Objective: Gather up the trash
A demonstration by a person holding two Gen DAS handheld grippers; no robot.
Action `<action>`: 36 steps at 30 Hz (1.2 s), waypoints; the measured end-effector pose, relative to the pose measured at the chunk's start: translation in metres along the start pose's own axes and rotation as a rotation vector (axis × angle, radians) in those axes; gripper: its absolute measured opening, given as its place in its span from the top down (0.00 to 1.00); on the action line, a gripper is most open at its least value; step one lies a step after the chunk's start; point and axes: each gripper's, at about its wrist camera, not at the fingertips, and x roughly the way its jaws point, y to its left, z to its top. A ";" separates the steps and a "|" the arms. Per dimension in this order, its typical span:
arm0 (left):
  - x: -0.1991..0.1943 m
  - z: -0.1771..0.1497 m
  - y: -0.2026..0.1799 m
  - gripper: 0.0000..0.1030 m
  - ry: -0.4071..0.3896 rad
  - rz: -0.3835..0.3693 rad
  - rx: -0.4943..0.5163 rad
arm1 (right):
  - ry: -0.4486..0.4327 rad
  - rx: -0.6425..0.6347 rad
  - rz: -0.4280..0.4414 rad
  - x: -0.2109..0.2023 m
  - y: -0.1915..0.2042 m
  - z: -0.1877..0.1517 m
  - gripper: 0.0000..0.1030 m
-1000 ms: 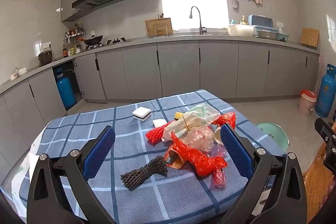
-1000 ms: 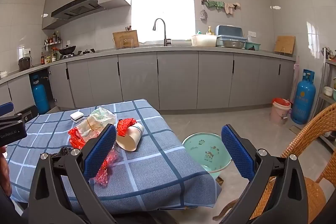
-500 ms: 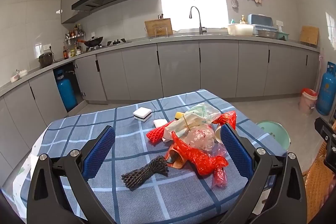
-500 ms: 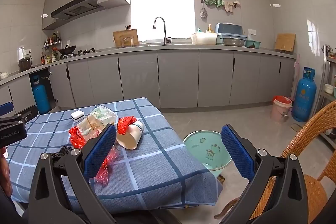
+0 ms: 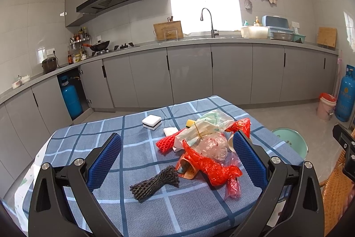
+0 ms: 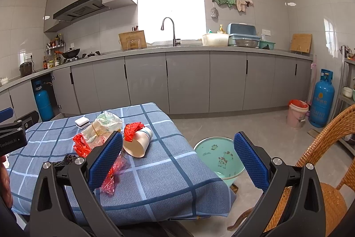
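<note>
A heap of trash lies on the blue checked tablecloth (image 5: 93,137): red plastic wrap (image 5: 213,167), a clear bag (image 5: 213,146), a pale green bag (image 5: 213,120), red foam net (image 5: 166,143), a dark net bundle (image 5: 153,184) and a tipped paper cup (image 6: 138,143). My left gripper (image 5: 176,161) is open, held above the table's near side with the heap between its fingers' line of sight. My right gripper (image 6: 177,161) is open, off the table's right edge, above a mint green bin (image 6: 218,157) on the floor.
A white-and-black sponge block (image 5: 152,122) sits further back on the table. A wicker chair (image 6: 328,170) stands at the right. Grey cabinets (image 5: 190,74) line the far wall, with a blue gas cylinder (image 6: 321,99) and a pink bucket (image 6: 297,113) beside them.
Both views have risen and shifted very slightly. Nothing on the table has moved, and both grippers have stayed open.
</note>
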 end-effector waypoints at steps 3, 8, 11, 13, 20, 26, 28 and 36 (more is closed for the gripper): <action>0.000 0.001 0.000 0.04 -0.004 0.002 0.002 | 0.001 0.001 0.001 0.000 -0.001 0.000 0.05; 0.001 0.002 0.000 0.04 -0.007 0.003 0.007 | 0.003 0.005 -0.002 0.003 -0.002 -0.002 0.05; 0.003 0.002 0.000 0.04 -0.007 0.002 0.009 | 0.005 0.011 -0.002 0.005 -0.006 -0.002 0.04; 0.000 0.000 0.001 0.04 -0.006 0.003 0.002 | 0.006 0.012 -0.002 0.005 -0.006 -0.002 0.04; -0.001 0.001 0.001 0.04 -0.009 0.005 0.003 | 0.005 0.017 -0.002 0.005 -0.008 0.000 0.05; -0.001 0.002 0.001 0.04 -0.011 0.006 0.006 | 0.005 0.020 -0.001 0.004 -0.009 0.001 0.05; -0.002 0.003 0.000 0.04 -0.013 0.005 0.007 | 0.004 0.020 -0.002 0.004 -0.009 0.001 0.05; -0.002 0.004 0.000 0.04 -0.016 0.006 0.008 | 0.000 0.019 -0.001 0.004 -0.008 0.001 0.04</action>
